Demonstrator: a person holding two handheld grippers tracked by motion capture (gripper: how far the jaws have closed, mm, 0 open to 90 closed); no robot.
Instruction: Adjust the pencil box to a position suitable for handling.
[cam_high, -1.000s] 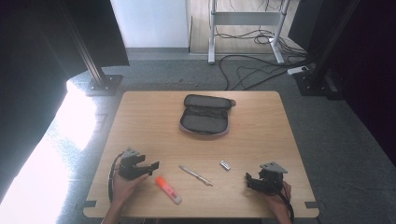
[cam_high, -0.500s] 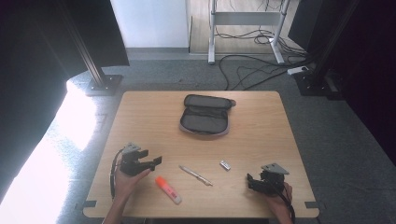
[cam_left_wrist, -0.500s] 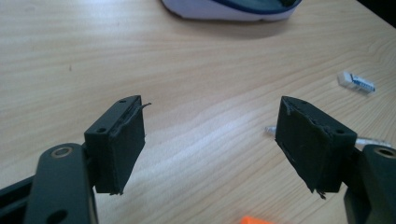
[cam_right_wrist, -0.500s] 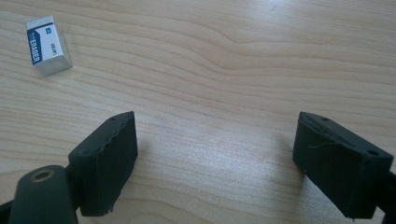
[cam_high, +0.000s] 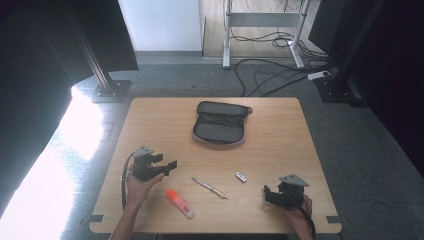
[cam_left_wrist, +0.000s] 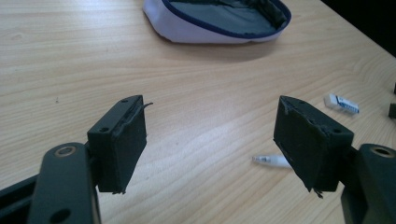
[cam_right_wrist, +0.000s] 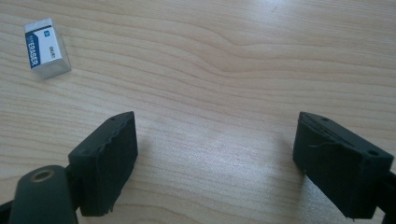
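Pencil case (cam_high: 220, 122): grey, dark-trimmed, unzipped and lying open, flat on the far middle of the worktop (cam_high: 280, 145).
Pen (cam_high: 210, 187): slim and silvery, lying at a slant near the middle of the near half.
Highlighter (cam_high: 180, 203): orange with a pale end, lying slantwise just left of the pen, nearer the front edge.
Eraser (cam_right_wrist: 46, 46): small white block in a blue-printed sleeve, lying right of the pen, apart from it.

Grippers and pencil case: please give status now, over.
Left gripper open, empty. Right gripper open, empty. Pencil case lies unzipped at table's far side. Pen, eraser, highlighter lie apart between grippers.
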